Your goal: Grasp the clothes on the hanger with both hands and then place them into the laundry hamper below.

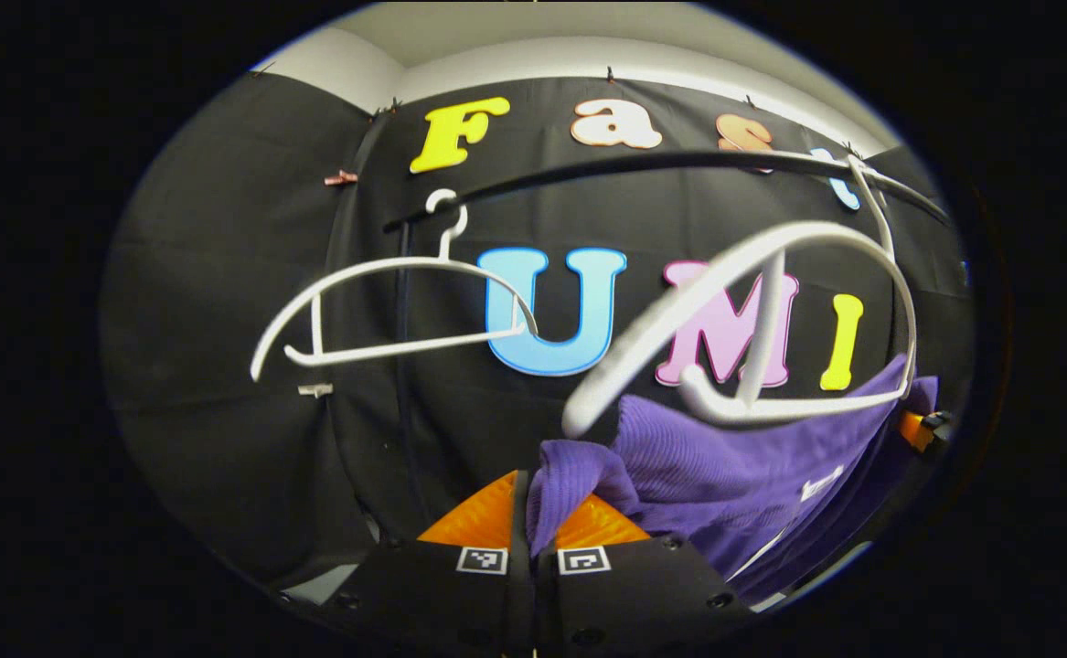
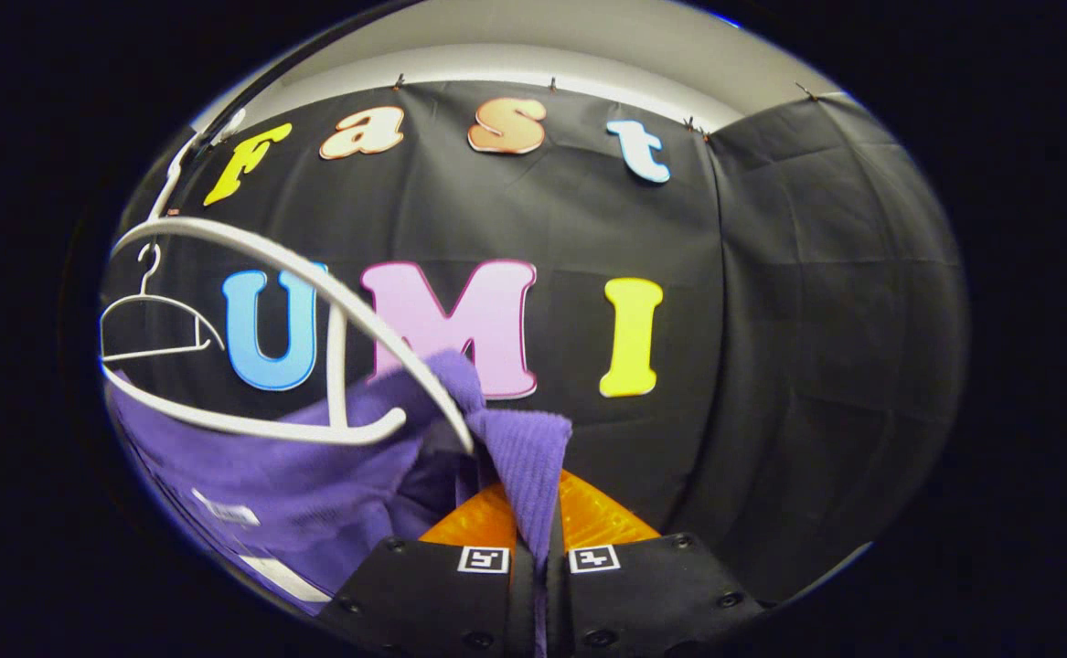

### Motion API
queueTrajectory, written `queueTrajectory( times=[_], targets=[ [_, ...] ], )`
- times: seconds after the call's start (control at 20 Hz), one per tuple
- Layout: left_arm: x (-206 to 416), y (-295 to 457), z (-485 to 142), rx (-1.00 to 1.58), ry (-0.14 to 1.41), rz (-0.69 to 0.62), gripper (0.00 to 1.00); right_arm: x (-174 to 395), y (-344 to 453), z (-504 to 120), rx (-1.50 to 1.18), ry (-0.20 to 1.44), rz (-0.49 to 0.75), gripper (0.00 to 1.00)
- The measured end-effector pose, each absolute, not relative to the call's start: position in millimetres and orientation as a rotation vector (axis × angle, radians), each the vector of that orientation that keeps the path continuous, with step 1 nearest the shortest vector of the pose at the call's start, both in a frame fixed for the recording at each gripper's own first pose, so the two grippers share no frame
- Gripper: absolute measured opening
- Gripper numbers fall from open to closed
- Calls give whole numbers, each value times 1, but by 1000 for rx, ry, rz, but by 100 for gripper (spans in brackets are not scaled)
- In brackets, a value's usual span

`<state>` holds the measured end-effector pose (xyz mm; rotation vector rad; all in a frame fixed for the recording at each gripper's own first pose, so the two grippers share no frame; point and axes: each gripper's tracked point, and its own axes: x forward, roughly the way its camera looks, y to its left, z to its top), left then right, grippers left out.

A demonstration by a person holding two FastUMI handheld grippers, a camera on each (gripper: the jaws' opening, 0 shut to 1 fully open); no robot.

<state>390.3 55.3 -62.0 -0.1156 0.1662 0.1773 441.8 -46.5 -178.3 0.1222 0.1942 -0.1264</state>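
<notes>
Ribbed purple knit garment (image 1: 725, 466), smooth white plastic hangers (image 1: 387, 311), matt black rail (image 1: 643, 164)

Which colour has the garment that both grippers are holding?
Purple: a ribbed knit purple garment, best seen in the left gripper view, below the white plastic hanger.

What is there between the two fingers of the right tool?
A fold of the purple garment lies pinched between the fingers of the right tool; the right gripper view shows it, below the near white hanger.
</notes>
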Motion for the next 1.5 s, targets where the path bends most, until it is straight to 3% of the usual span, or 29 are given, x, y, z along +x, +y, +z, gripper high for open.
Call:
queueTrajectory(
  times=[0.35, 0.9, 1.25, 1.5],
  targets=[
    [367, 23, -154, -64, 288, 103, 6, 373, 3, -269, 186, 353, 14, 10],
    [344, -61, -235, -81, 456, -133, 6, 301, 105, -359, 181, 650, 285, 10],
    [337, -96, -238, -89, 462, -222, 6, 278, 132, -354, 177, 676, 362, 10],
    [335, -101, -285, -48, 556, -230, 6, 268, 119, -416, 138, 813, 319, 10]
  ],
)
